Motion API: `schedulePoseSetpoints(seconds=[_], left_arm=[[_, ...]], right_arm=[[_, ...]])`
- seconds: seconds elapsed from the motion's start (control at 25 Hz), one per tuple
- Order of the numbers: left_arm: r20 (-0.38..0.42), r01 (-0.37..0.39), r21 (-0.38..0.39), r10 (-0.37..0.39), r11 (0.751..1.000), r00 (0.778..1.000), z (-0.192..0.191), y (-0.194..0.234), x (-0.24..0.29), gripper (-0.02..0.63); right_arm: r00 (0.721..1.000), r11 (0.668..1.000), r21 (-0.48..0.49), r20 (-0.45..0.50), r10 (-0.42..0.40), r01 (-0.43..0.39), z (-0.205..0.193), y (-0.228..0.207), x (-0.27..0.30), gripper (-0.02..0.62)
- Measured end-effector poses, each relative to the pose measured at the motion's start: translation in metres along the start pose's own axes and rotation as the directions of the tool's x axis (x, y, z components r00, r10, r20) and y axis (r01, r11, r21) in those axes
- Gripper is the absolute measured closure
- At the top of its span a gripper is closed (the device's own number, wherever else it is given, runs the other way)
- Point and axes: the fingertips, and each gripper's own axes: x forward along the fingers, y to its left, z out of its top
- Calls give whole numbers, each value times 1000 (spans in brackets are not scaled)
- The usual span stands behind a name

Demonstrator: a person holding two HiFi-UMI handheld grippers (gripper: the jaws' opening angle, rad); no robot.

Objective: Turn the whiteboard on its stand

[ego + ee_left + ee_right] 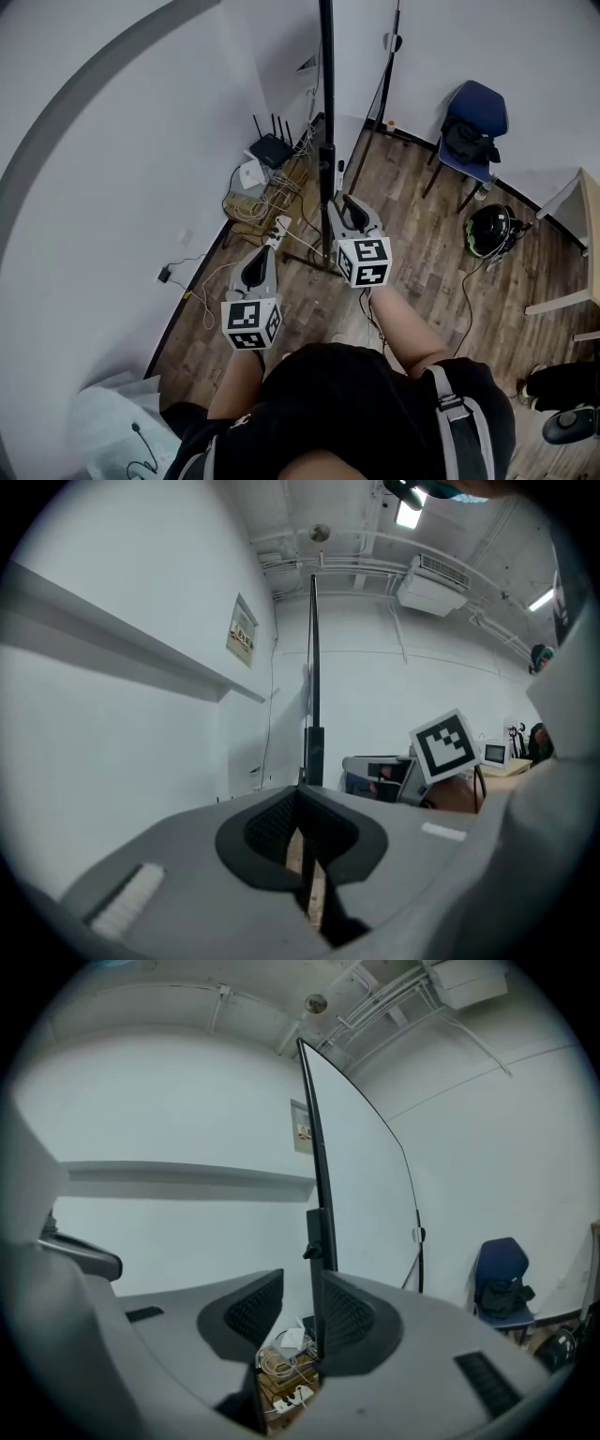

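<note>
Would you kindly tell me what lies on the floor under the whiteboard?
A black router, a white box, tangled cables and a power strip lie near the whiteboard stand's foot. The right claw covers part of that floor.

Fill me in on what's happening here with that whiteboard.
A person holds a gripper in each hand and faces a whiteboard that stands edge-on to them on its stand. The right gripper is up at the board's black edge with its jaws apart. The edge appears to sit in the gap, close by one pad, but it is not clamped. The left gripper is off to the side, jaws together on nothing. Nothing grips the board at this moment.
</note>
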Motion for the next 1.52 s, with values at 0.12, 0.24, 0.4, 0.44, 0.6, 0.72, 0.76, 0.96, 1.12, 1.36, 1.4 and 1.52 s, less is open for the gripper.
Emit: schedulePoseSetpoints(seconds=[0.12,0.24,0.4,0.44,0.6,0.72,0.76,0.96,1.12,1.36,1.4,1.52], left_arm=[[-25,2,-20,-3,1000,1000,-10,1,-2,597],[-19,-4,-31,3,1000,1000,-11,2,-9,597],[-18,-26,-26,26,999,999,-12,5,-18,597],[-20,-34,-27,33,999,999,-13,5,-22,597],[-39,-64,-43,62,997,997,-20,11,-31,597],[-46,-85,-49,83,995,996,-24,17,-37,597],[-47,-91,-48,89,995,995,-24,19,-40,597],[-65,-108,-46,105,993,992,-29,24,-47,597],[-66,-117,-70,112,991,991,-32,32,-51,597],[-81,-113,-86,106,990,991,-38,36,-45,597],[-82,-108,-86,101,990,991,-38,35,-44,597],[-82,-98,-87,91,991,992,-39,33,-40,597]], right_arm=[[1000,999,-45,7,-30,30,4,-9,17,469],[999,997,-75,-28,-35,33,-4,-14,37,435],[997,998,-58,-74,-26,21,-13,-18,62,385],[997,998,-59,-78,-23,18,-14,-18,66,383],[994,999,-49,-102,-26,21,-16,-20,84,379],[993,999,-37,-110,-30,26,-19,-20,92,379],[993,999,-38,-109,-35,31,-19,-20,94,379],[991,997,-41,-113,-71,67,-16,-24,101,388],[982,989,-64,-130,-139,132,-18,-30,103,440],[981,992,-79,-158,-113,101,-20,-29,104,445],[981,992,-81,-158,-108,96,-20,-29,103,445],[982,992,-83,-156,-104,92,-20,-29,103,446]])
